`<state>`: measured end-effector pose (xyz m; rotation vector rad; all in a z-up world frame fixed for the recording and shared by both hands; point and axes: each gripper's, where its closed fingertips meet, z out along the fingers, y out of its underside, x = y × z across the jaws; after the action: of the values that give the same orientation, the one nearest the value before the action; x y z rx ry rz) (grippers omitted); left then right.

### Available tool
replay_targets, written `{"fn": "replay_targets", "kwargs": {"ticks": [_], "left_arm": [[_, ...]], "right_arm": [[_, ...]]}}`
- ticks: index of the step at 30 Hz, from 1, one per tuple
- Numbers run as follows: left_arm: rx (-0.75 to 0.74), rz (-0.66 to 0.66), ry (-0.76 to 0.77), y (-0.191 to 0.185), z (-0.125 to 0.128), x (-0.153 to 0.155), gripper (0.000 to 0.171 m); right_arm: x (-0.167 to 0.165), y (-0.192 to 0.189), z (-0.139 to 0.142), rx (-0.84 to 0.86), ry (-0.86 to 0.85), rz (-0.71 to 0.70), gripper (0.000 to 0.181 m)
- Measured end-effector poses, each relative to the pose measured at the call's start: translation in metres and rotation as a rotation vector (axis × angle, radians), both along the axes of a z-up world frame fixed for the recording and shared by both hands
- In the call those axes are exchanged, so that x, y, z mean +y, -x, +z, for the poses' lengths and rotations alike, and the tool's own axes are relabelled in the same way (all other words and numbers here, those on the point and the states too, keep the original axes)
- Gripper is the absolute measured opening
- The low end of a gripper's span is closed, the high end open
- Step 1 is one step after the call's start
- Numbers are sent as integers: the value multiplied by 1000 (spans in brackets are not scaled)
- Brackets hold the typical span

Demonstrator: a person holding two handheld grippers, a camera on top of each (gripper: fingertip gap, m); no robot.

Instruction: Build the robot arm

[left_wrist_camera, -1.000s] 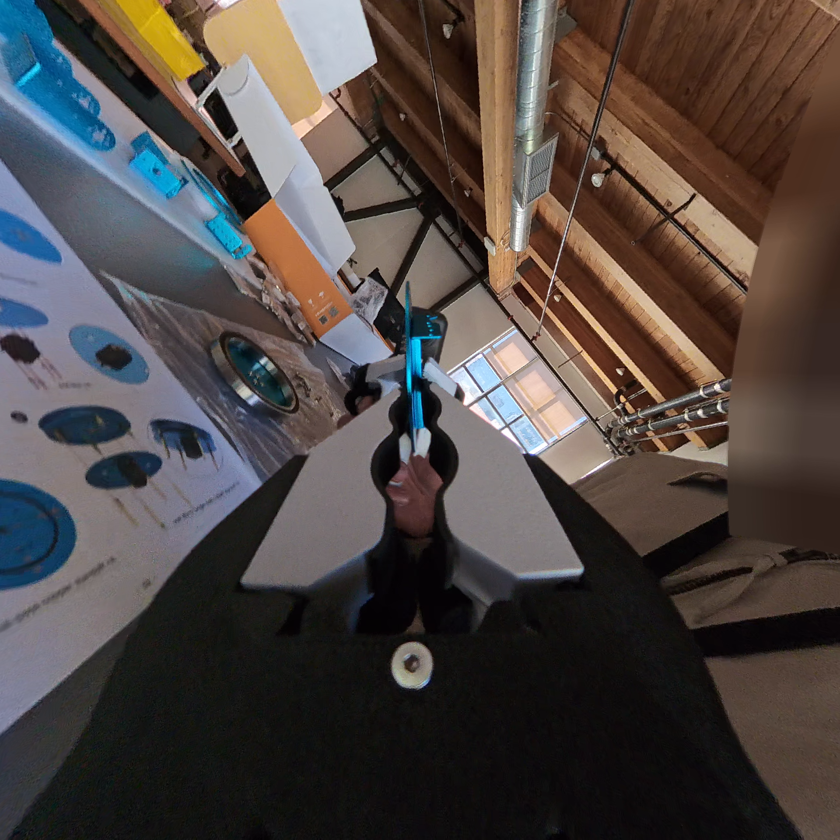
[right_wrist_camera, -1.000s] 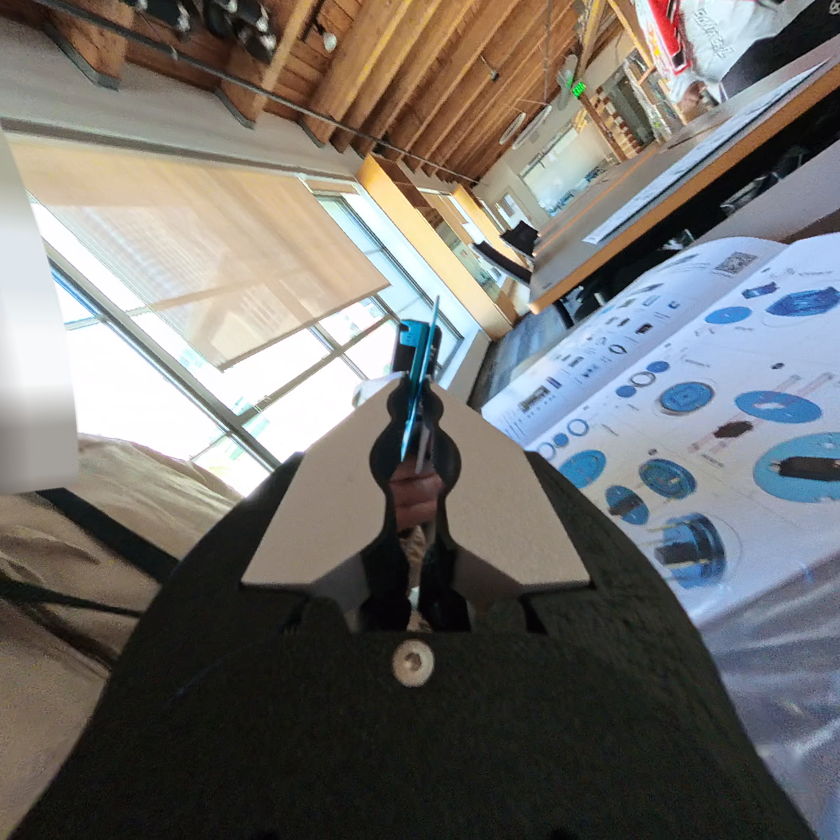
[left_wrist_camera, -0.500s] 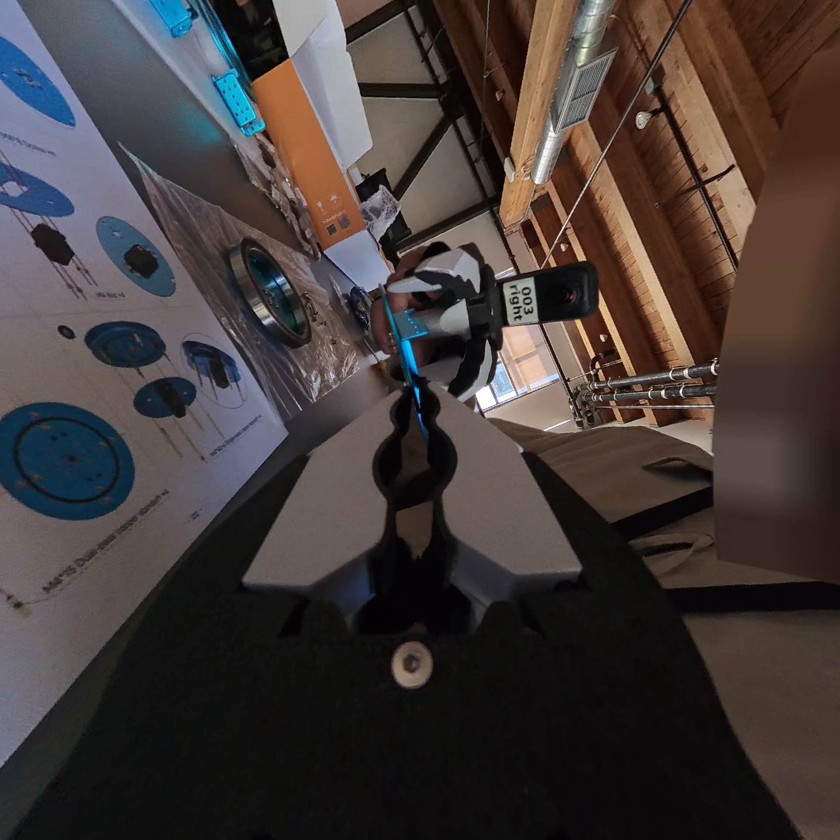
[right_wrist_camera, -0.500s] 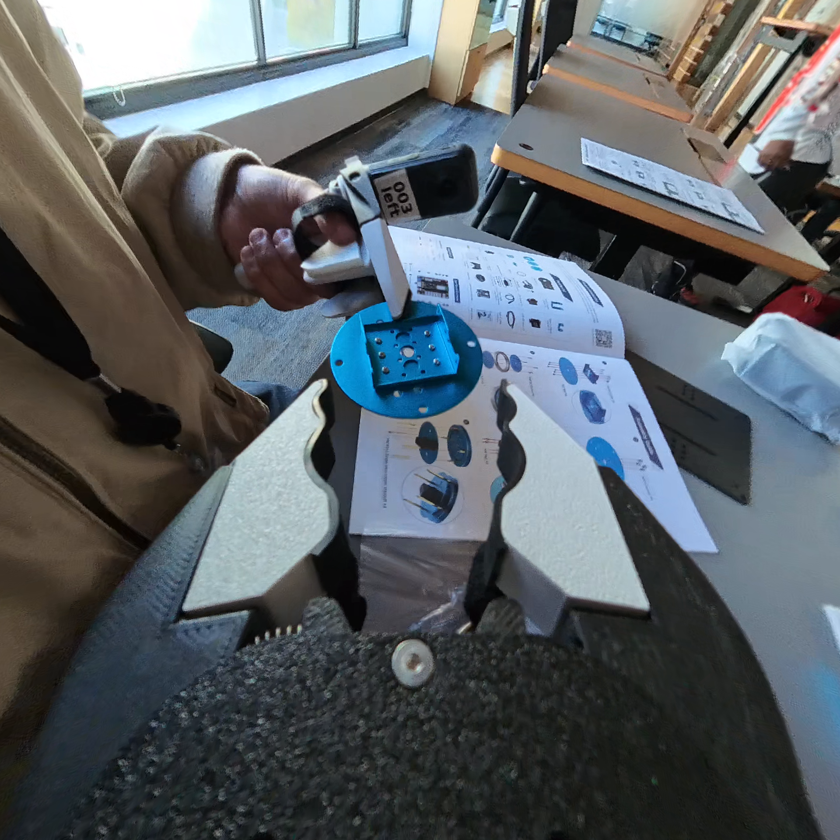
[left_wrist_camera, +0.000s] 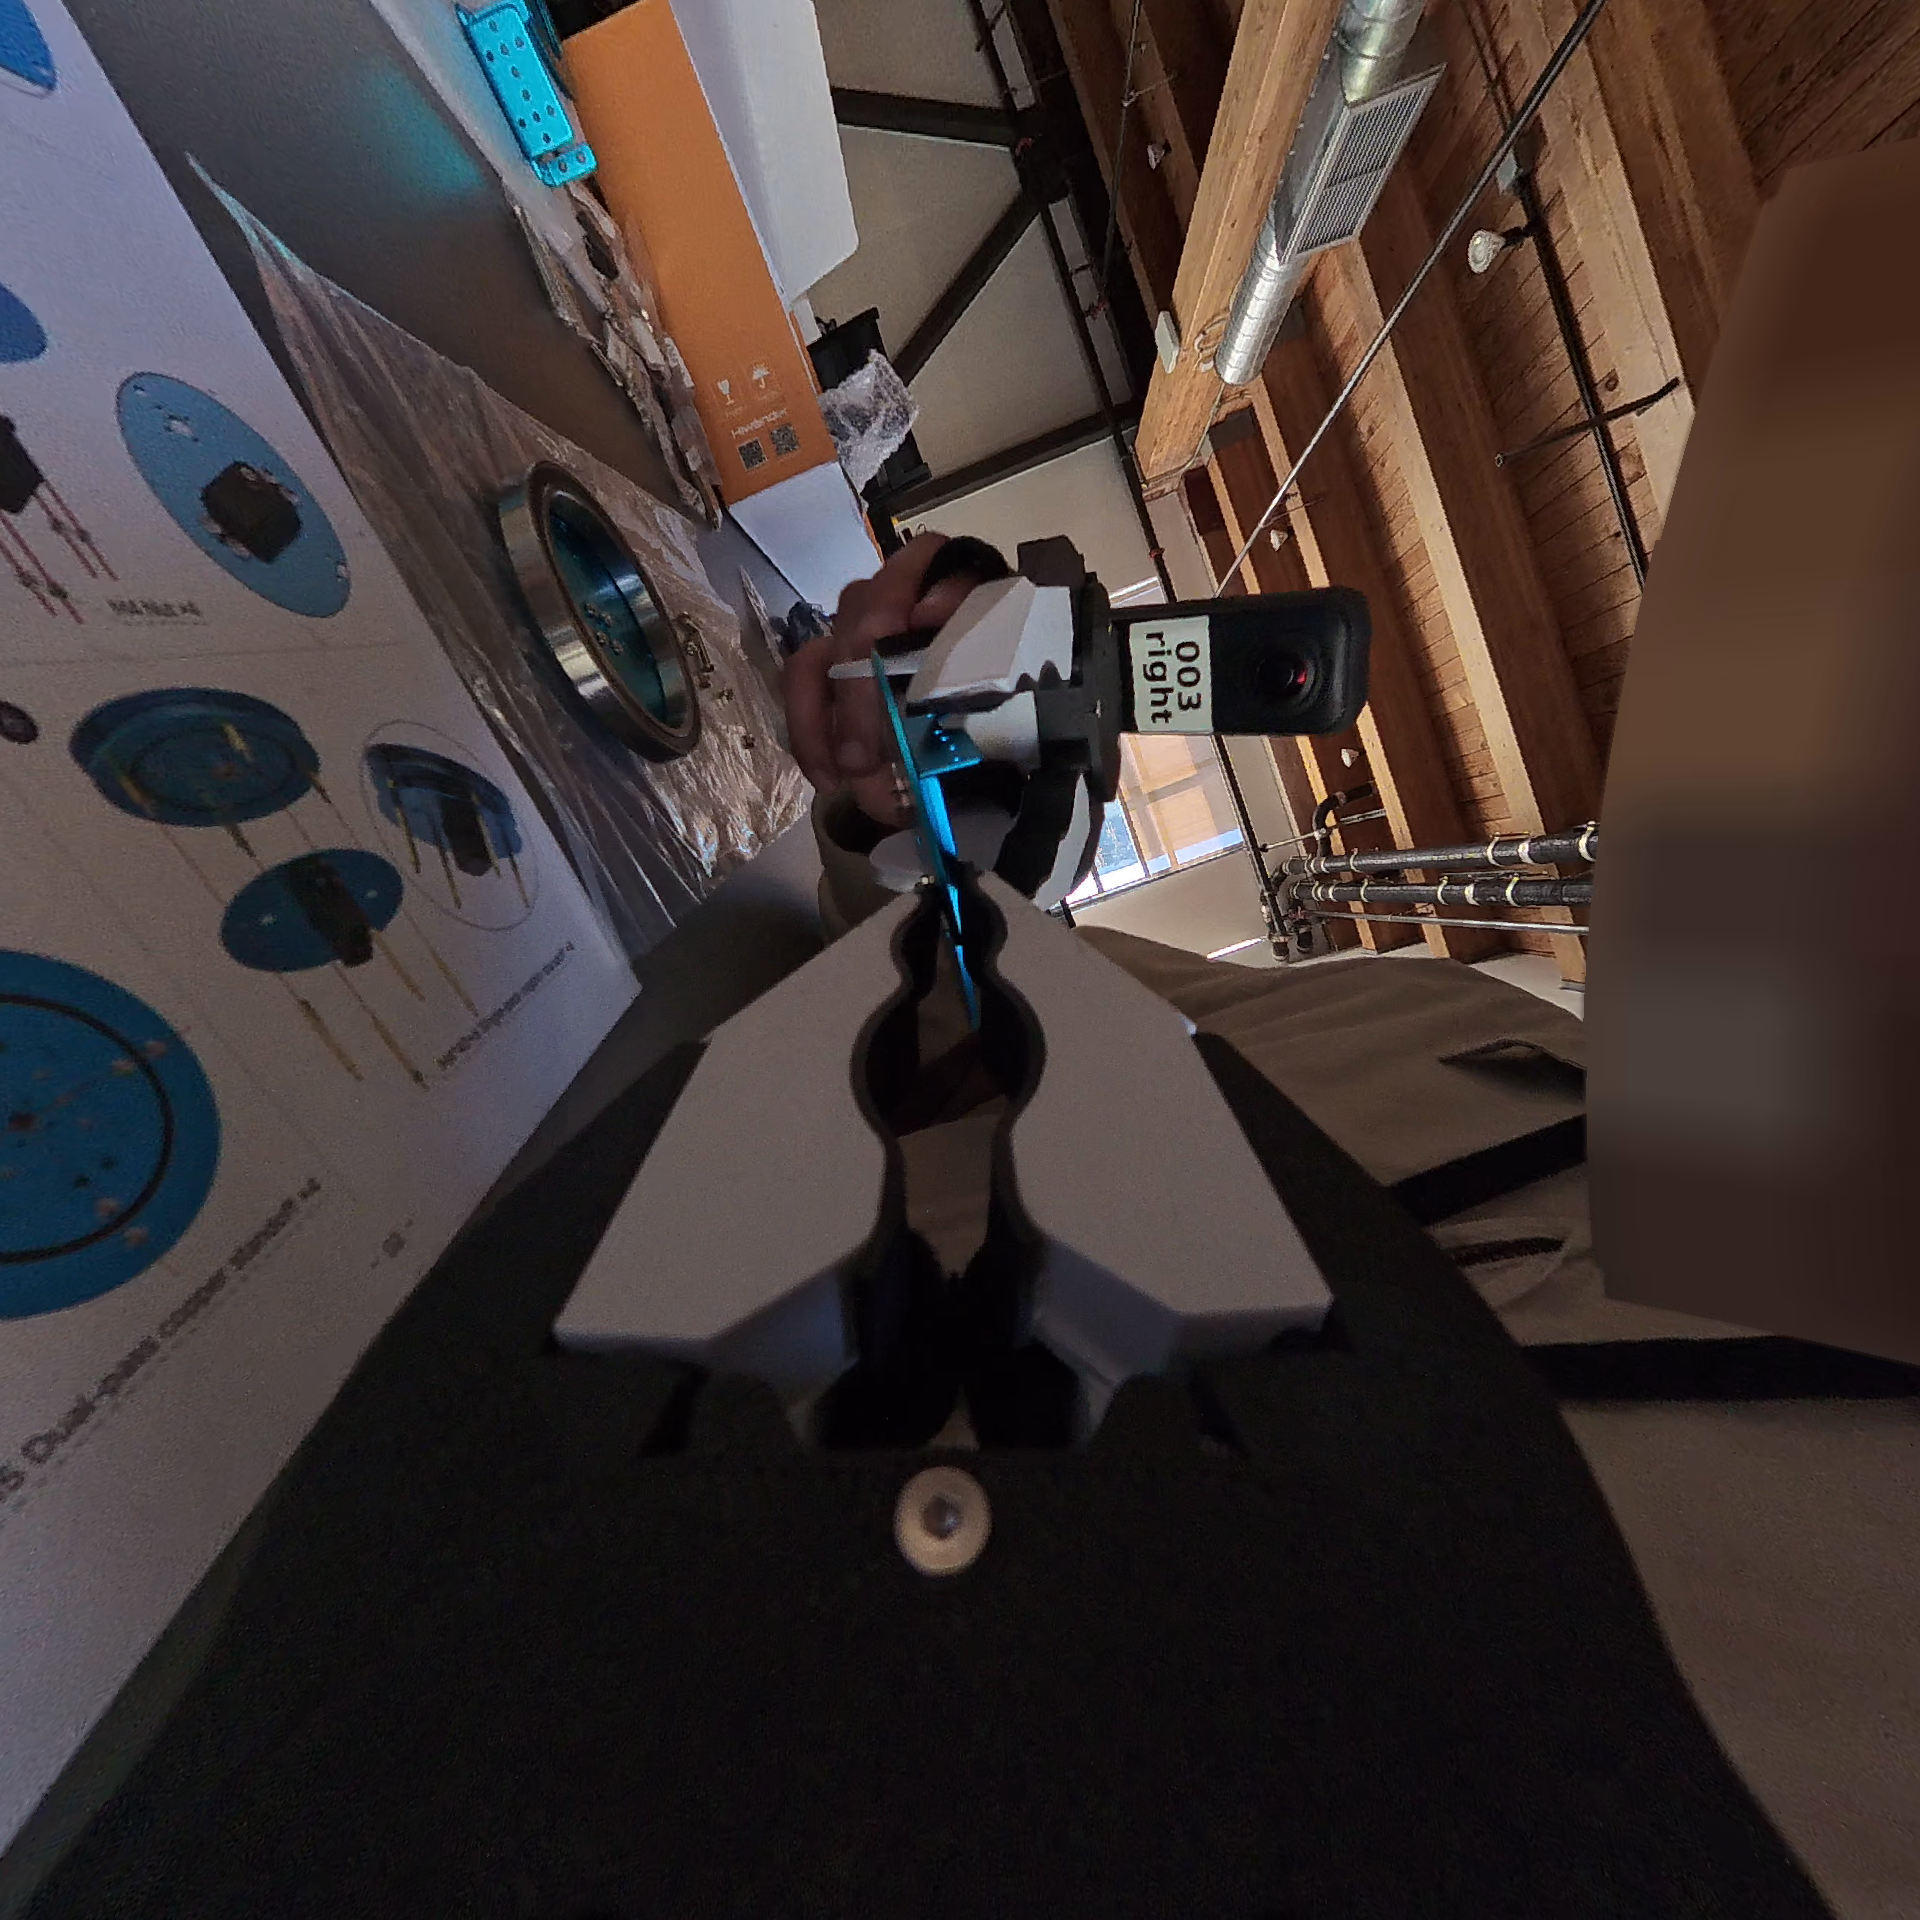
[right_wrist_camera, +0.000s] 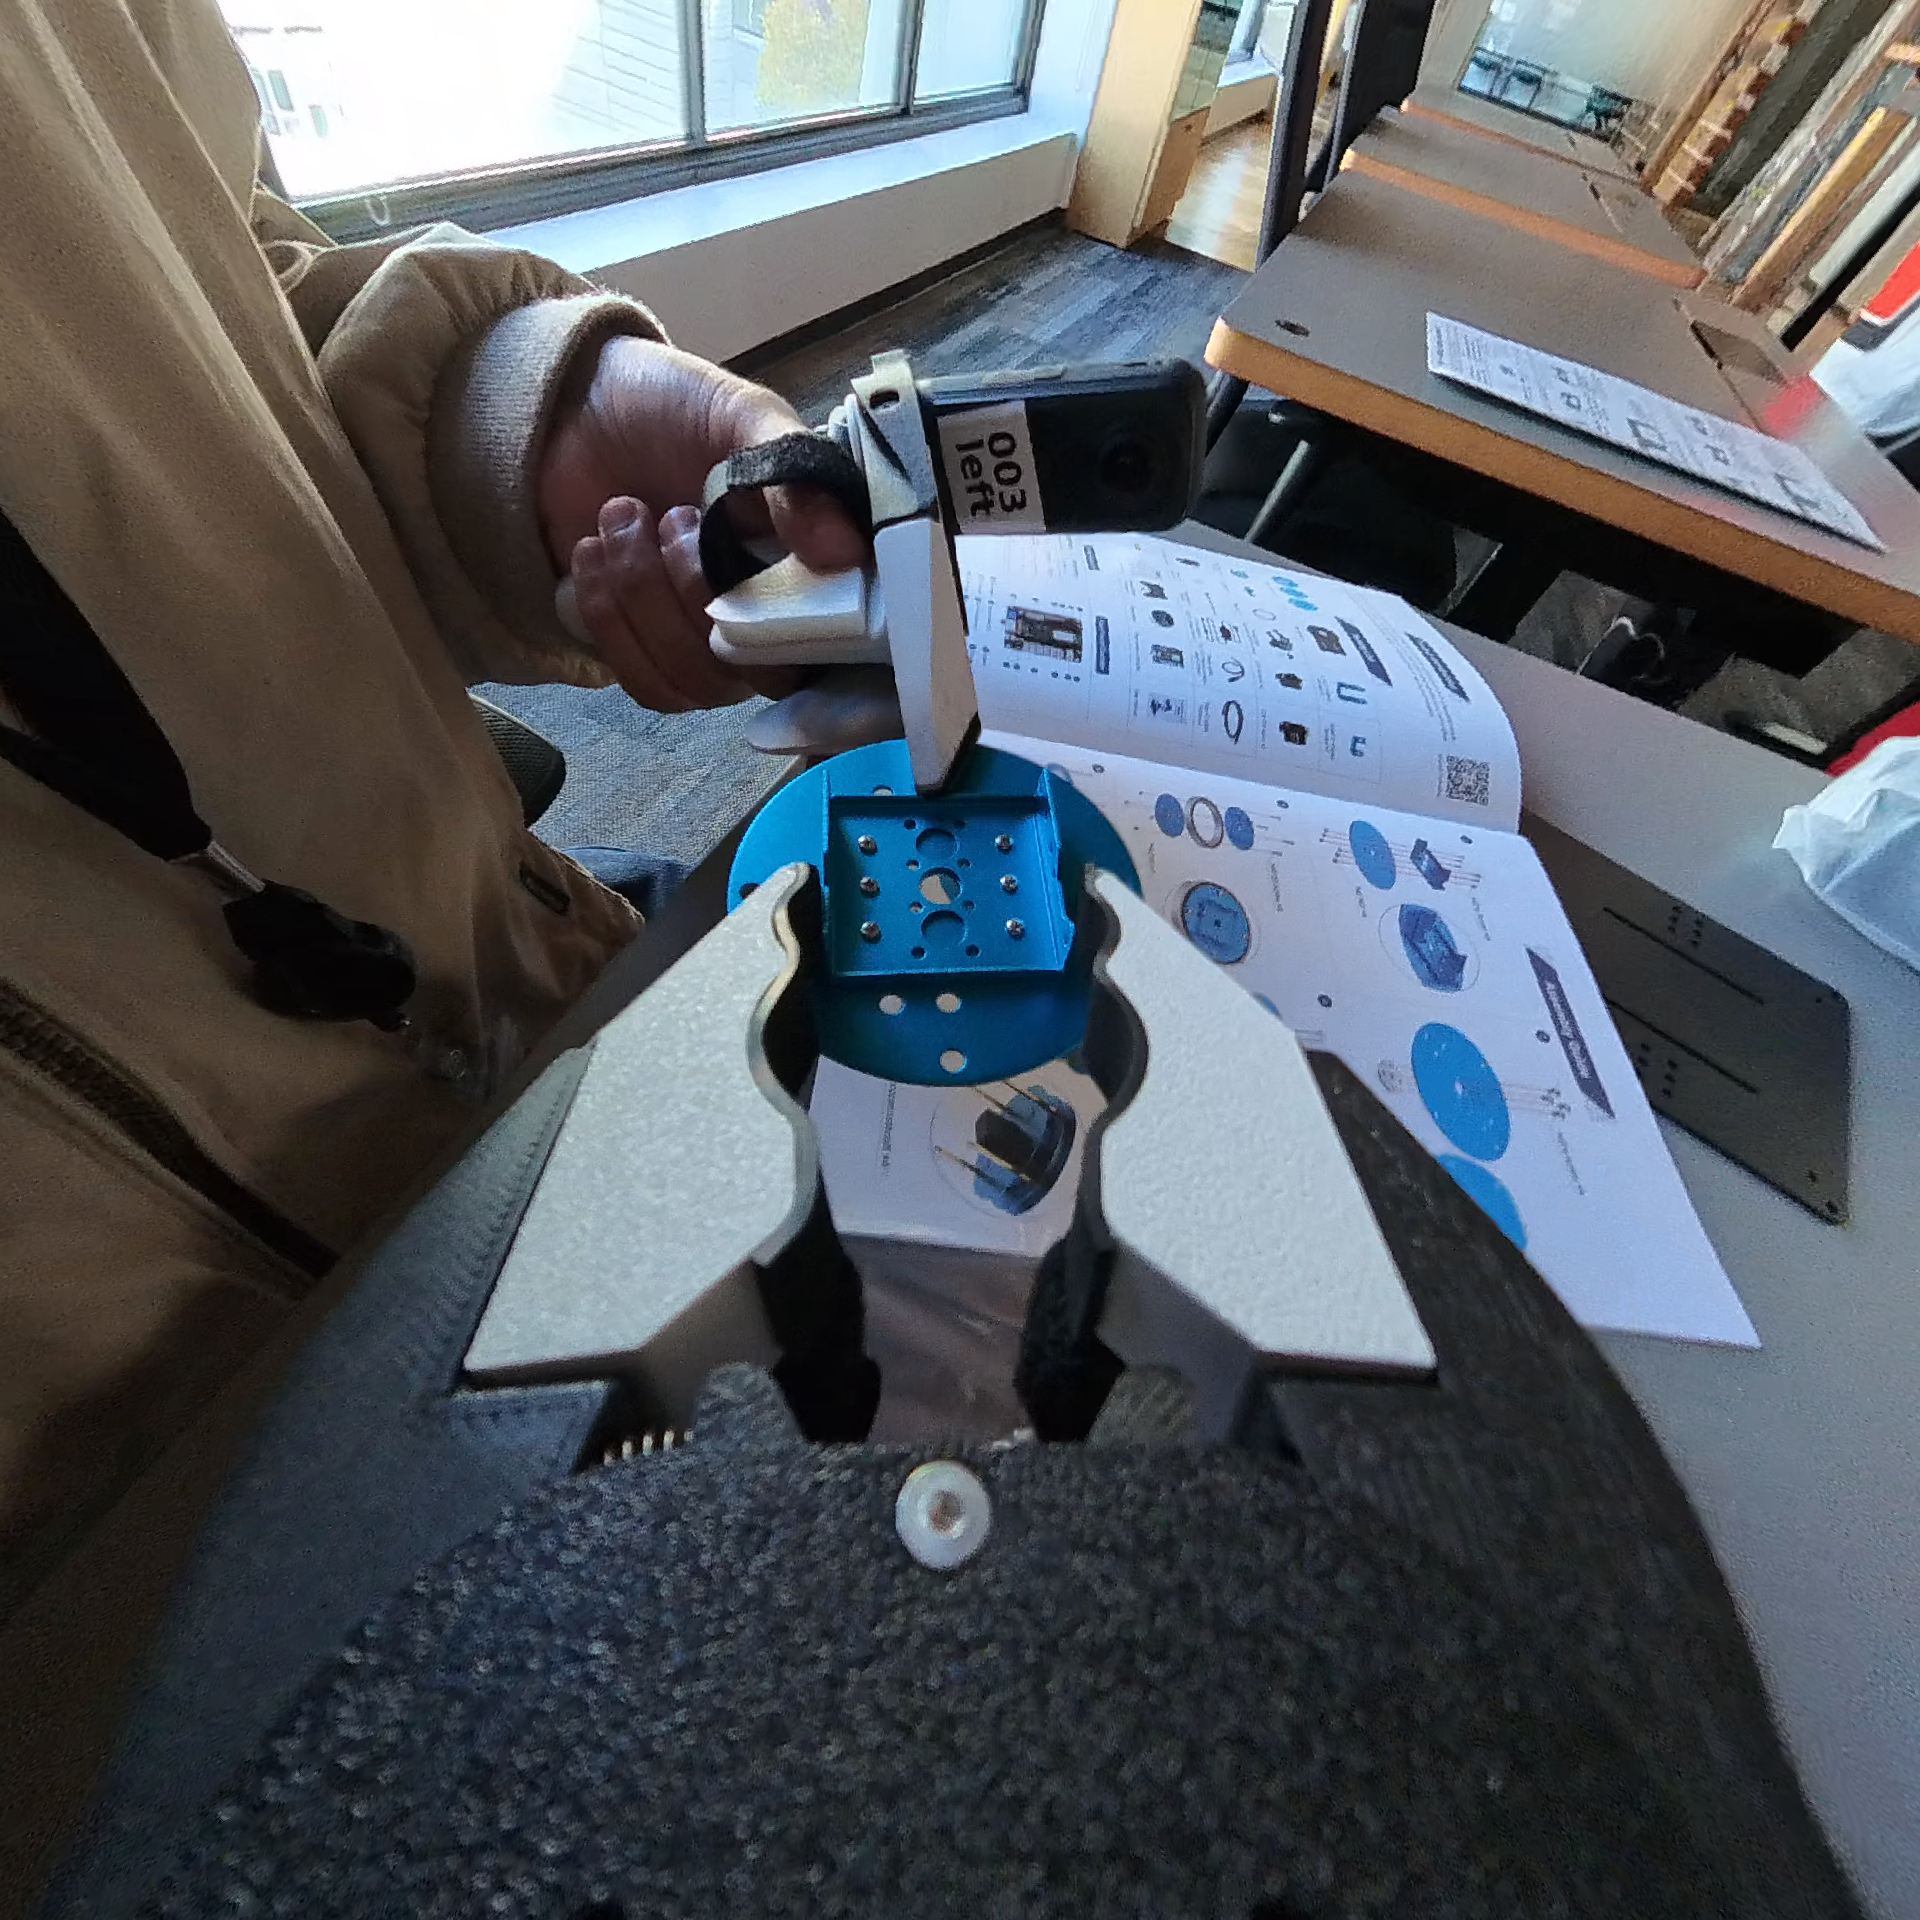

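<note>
A blue metal disc [right_wrist_camera: 914,1029] carries a square blue bracket [right_wrist_camera: 940,899] with several holes. My left gripper [left_wrist_camera: 954,899] is shut on the disc's rim; the disc shows edge-on [left_wrist_camera: 932,821] in the left wrist view. In the right wrist view the left gripper [right_wrist_camera: 940,764] pinches the disc's far rim and holds it above the table edge. My right gripper [right_wrist_camera: 943,904] is open, its fingers on either side of the bracket, close over the disc's face. It also shows in the left wrist view [left_wrist_camera: 987,675], next to the disc.
An open instruction booklet [right_wrist_camera: 1351,831] lies on the grey table [right_wrist_camera: 1766,1558], with a black plate [right_wrist_camera: 1714,1039] and a white plastic bag [right_wrist_camera: 1860,852] beyond. A metal ring [left_wrist_camera: 603,623], an orange box [left_wrist_camera: 707,260] and a blue bracket [left_wrist_camera: 520,94] sit farther along. A tan jacket [right_wrist_camera: 208,727] is left. Both grippers' tips are close together, under 4 cm apart.
One second ago both grippers were shut on the disc. The right gripper let go, opened and pulled back, and has since moved in close over the bracket. The left gripper still holds the disc.
</note>
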<state>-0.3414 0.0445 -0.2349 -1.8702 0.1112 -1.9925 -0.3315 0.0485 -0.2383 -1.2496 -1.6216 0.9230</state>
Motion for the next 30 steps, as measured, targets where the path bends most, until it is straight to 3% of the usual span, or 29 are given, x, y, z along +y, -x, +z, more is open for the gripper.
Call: {"fn": "replay_targets", "kwargs": {"ticks": [4,7,8,12,16,22,30], "left_arm": [[63,46,-89,-3,-1,7,5],[211,147,-211,5,-9,14,32],[260,195,-262,11,-10,16,33],[509,373,-447,47,-23,17,32],[699,537,-532,89,-31,22,32],[663,567,-508,109,-24,29,30],[665,489,-515,99,-25,32,28]], "right_arm": [[7,-4,-1,4,-9,-53,47],[15,-13,2,8,10,-128,47],[21,-19,2,4,4,-172,47],[49,-59,11,34,-10,-408,47],[78,-122,12,91,-13,-725,47],[87,-190,0,186,79,-1028,47],[92,-209,-15,164,57,-1119,47]]}}
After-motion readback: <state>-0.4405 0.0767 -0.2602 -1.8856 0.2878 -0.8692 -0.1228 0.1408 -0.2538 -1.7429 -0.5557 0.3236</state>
